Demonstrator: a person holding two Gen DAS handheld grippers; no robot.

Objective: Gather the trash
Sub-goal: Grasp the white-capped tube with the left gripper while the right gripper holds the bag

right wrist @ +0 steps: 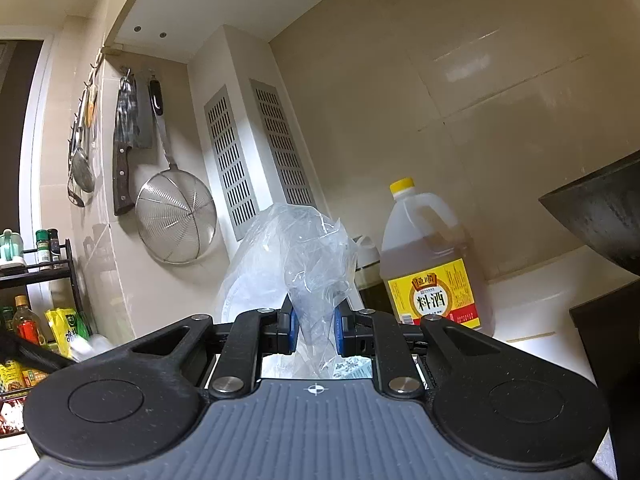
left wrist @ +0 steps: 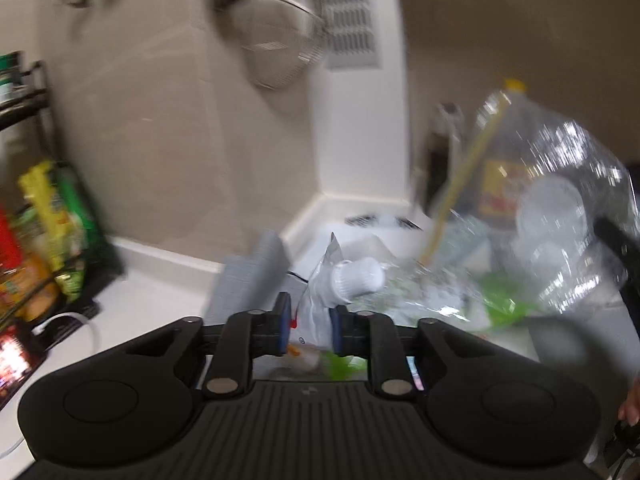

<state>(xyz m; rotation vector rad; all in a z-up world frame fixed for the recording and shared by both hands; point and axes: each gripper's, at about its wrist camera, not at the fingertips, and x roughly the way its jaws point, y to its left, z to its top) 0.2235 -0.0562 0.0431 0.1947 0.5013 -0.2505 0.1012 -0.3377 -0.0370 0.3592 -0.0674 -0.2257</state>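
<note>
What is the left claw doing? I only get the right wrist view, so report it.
Observer: The left claw is shut on a crumpled clear wrapper; a white ribbed cap sits just above its pads.
Operator: Tell me what is in the clear bag that my right claw grips.
Observer: White cups show through the plastic, though they are blurred.
Operator: Check the bag's lower end.
Observer: Green scraps show there; I cannot tell whether they are inside or beneath it.
</note>
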